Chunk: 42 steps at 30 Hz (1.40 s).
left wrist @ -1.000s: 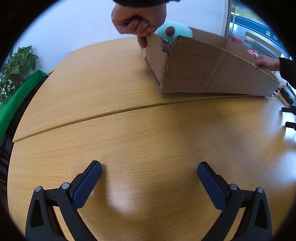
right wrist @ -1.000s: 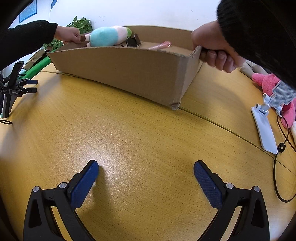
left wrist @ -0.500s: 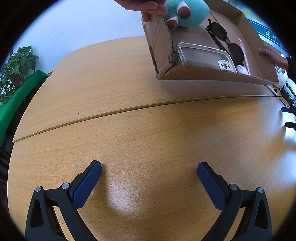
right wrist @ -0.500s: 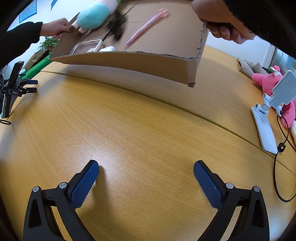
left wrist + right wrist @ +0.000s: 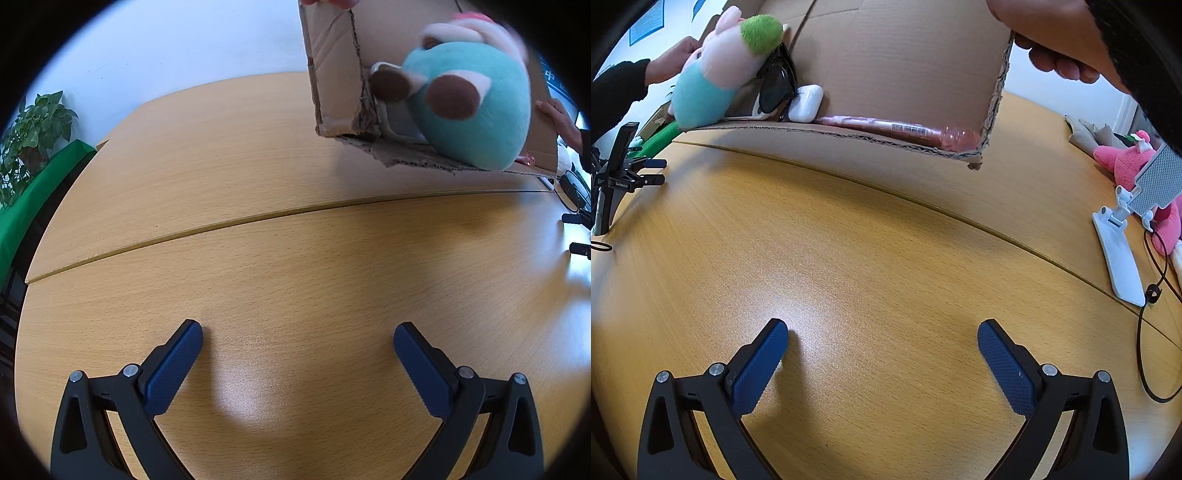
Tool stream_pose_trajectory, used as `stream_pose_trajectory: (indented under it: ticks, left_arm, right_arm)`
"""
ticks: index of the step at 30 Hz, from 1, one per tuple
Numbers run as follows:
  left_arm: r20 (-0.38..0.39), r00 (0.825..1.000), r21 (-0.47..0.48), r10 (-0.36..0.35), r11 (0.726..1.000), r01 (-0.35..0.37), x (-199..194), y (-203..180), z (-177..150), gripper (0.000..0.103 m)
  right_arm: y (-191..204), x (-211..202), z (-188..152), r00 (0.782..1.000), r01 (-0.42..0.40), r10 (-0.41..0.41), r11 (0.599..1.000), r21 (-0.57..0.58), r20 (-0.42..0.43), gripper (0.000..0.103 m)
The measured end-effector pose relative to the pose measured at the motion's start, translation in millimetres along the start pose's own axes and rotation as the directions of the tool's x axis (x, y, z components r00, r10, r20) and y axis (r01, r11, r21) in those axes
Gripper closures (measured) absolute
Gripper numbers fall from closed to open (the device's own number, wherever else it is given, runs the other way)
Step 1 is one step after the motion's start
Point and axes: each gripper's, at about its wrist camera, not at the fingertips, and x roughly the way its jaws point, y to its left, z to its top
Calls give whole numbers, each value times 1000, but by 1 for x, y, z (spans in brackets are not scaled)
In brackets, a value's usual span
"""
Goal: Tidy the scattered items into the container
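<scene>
Cardboard box (image 5: 897,70), tipped steeply above wooden table (image 5: 886,258), held by two hands.
Contents against lower wall: teal plush toy (image 5: 701,96), sunglasses (image 5: 775,88), white earbud case (image 5: 806,103), pink pen (image 5: 897,129). Left gripper (image 5: 297,354) and right gripper (image 5: 882,350): wide open, empty.

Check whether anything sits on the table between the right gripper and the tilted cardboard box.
Nothing visible does. Bare table lies between the open right gripper and the cardboard box, which hands hold tipped above the tabletop.
</scene>
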Motion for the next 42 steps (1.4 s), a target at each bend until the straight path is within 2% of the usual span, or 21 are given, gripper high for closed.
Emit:
stream_pose_trajectory:
  ticks: [42]
  left_arm:
    - [-2, 1000, -17, 14, 1000, -14, 9, -7, 3, 0]
  right_arm:
    - [-2, -2, 0, 1000, 1, -1, 1000, -1, -1, 0]
